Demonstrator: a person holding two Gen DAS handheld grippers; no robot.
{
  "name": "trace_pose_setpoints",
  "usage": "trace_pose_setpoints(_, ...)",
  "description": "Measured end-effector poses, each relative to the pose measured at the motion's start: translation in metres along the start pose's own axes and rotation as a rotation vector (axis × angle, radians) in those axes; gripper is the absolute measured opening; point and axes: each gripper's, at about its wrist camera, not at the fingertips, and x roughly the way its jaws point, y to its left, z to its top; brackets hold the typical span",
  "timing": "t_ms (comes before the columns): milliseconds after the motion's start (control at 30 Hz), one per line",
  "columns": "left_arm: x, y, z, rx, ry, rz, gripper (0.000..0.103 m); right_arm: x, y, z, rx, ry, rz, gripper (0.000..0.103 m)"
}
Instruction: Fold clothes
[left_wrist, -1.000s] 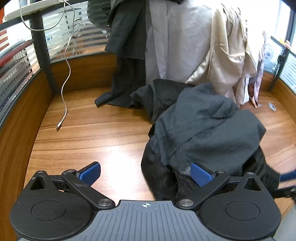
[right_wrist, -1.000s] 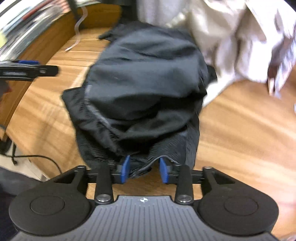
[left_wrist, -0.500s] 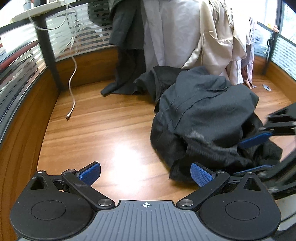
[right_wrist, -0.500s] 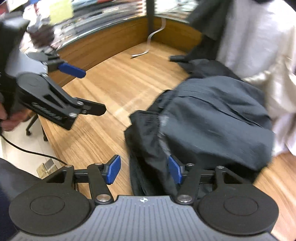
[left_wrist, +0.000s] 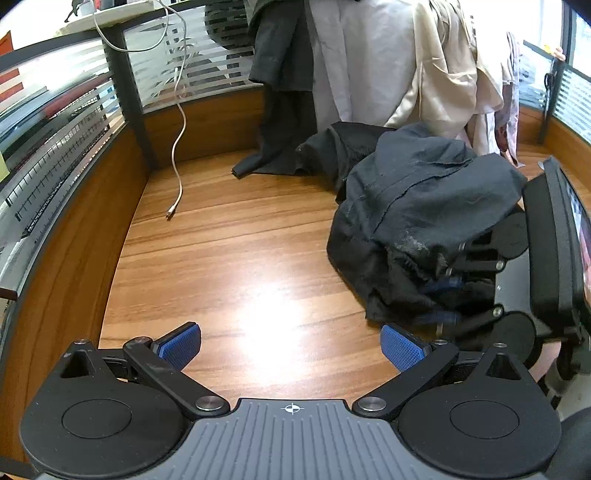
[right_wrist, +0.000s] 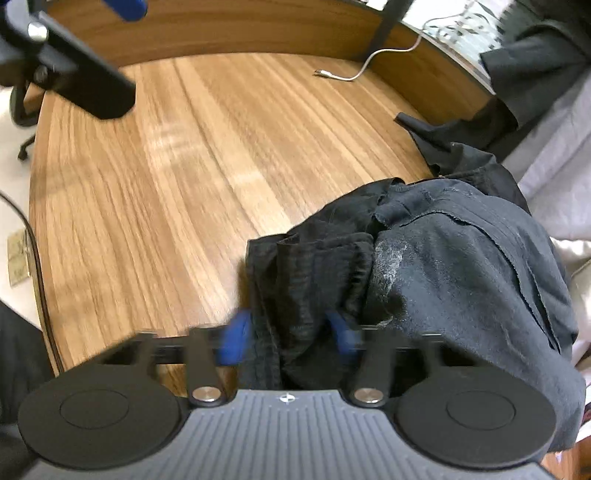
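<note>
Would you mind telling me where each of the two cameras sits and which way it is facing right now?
Left wrist view: sits on the left gripper, looking across the wooden table toward hanging clothes; its open blue fingers show, with the right gripper at the right edge.
Right wrist view: sits on the right gripper, looking down at the dark garment bunched between its fingers; the left gripper's arm shows top left.
Both share the dark garment, table and white cable.

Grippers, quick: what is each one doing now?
Left gripper: open, holding nothing.
Right gripper: open around the black garment, not clamped.
</note>
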Motion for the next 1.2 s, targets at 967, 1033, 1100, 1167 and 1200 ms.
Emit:
trace_pose_setpoints(967, 0.097, -0.178, 0.088, 0.211, -0.024, -0.179, 0.098, -0.167, -0.282, -0.201, 0.975, -0.212, -0.123, 0.005)
trace_pose_setpoints(1033, 0.103, -0.189, 0.089, 0.224, -0.018, -0.209, 0.097, -0.157, -0.292, -0.216, 0.992, -0.189, -0.129, 0.005)
trace_pose_setpoints(1100, 0.11, -0.203, 0.087, 0.253, 0.004, -0.206, 0.093, -0.147, -0.302, -0.231, 1.008, -0.165, -0.129, 0.005)
trace_pose_setpoints(1167, 0.116, -0.216, 0.085, 0.281, 0.024, -0.194, 0.087, -0.133, -0.309, -0.241, 1.013, -0.141, -0.133, 0.006)
trace_pose_setpoints(1200, 0.118, -0.22, 0.083, 0.29, 0.03, -0.182, 0.085, -0.125, -0.313, -0.246, 1.01, -0.128, -0.135, 0.007)
